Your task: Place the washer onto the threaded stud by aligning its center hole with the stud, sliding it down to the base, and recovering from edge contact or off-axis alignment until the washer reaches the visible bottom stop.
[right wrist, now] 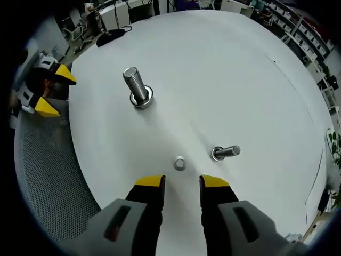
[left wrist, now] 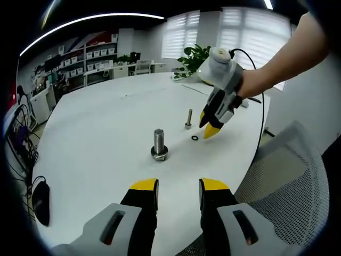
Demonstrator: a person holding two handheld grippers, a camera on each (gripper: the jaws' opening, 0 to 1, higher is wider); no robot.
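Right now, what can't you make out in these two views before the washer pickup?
- Large stud: whether a washer already sits at its base; too small in both views.
- Loose washer: hole size against either stud; too small, distorted by fisheye.
- Small stud: thread detail, blurred in left gripper view.
- Right gripper: jaw gap, seen side-on in left gripper view.
- Table: far edge cut off by the frame.
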